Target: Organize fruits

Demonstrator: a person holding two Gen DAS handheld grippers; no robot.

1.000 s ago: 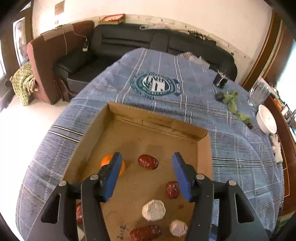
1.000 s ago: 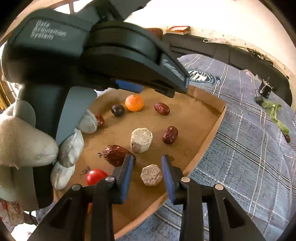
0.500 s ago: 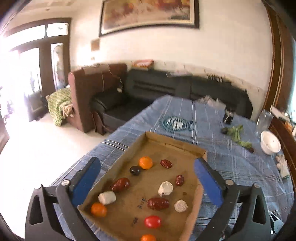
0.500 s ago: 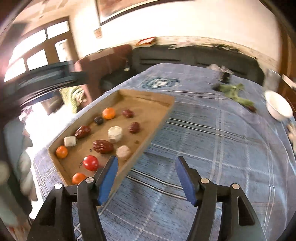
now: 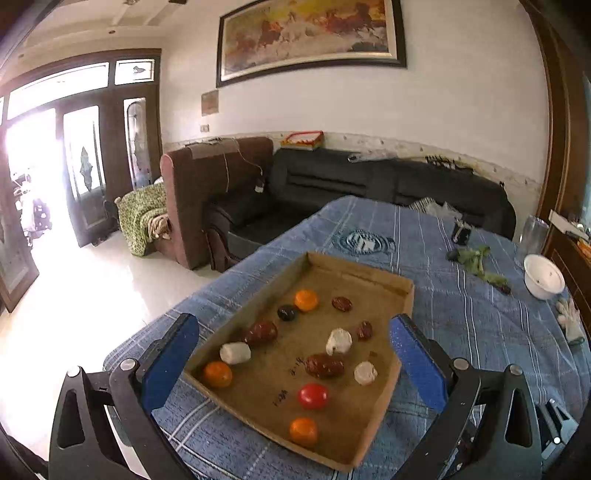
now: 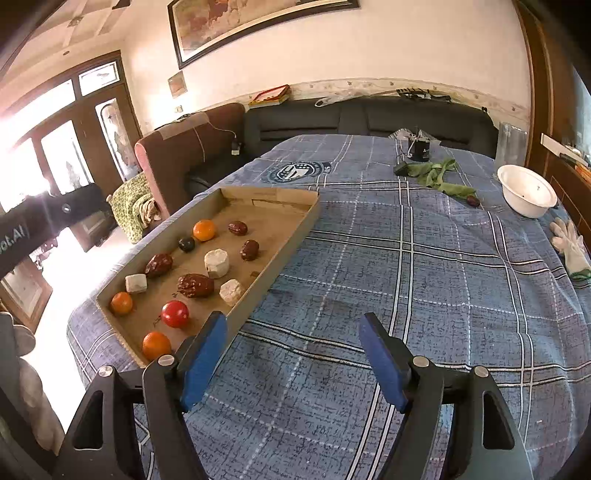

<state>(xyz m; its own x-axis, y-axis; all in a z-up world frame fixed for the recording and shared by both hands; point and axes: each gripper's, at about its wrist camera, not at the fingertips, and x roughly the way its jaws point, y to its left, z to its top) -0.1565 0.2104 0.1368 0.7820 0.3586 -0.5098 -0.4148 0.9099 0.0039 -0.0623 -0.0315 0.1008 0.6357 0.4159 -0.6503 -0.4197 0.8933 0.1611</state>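
Left gripper (image 5: 293, 363) hangs spread wide above the shallow brown cardboard tray (image 5: 360, 271) of fruits on the blue checked tablecloth (image 6: 424, 266); right gripper (image 6: 291, 356), likewise spread and empty, hovers right of it; round red tomato (image 6: 174, 314) lies near.

Bare blue tablecloth (image 6: 406, 288) right of cardboard tray (image 6: 291, 243); white bowl (image 6: 526, 194), glove (image 6: 570, 243) far right.

White walls, framed painting (image 5: 310, 33) above black sofa (image 5: 369, 188); brown armchair (image 5: 207, 177) left of it; glass doors (image 5: 74, 147) blown out by daylight; glossy white floor (image 5: 74, 314).
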